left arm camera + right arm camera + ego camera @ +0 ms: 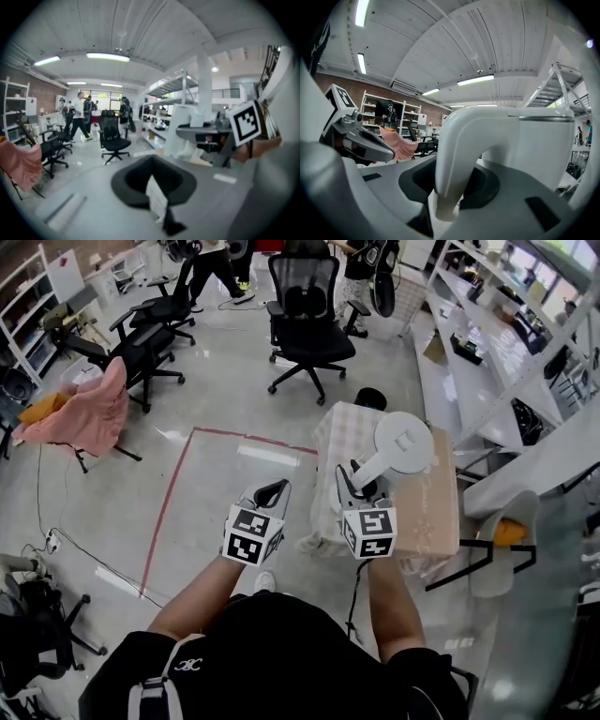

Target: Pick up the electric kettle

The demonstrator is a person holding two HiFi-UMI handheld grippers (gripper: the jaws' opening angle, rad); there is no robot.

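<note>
The white electric kettle (403,441) hangs in the air over a small cloth-covered table (339,432), seen from above with its round lid up. My right gripper (359,486) is shut on the kettle's curved handle (454,154), which fills the space between the jaws in the right gripper view, with the kettle body (534,140) just beyond. To the left my left gripper (269,495) is held at about the same height, apart from the kettle, shut with nothing in it. The left gripper view shows the kettle (185,131) and the right gripper's marker cube (246,122) off to the right.
A cardboard box (439,512) sits on the table's right part. White shelving (487,362) runs along the right side. Black office chairs (305,324) and a chair draped in pink cloth (84,413) stand behind. Red tape (173,493) marks the floor. People (79,115) stand far back.
</note>
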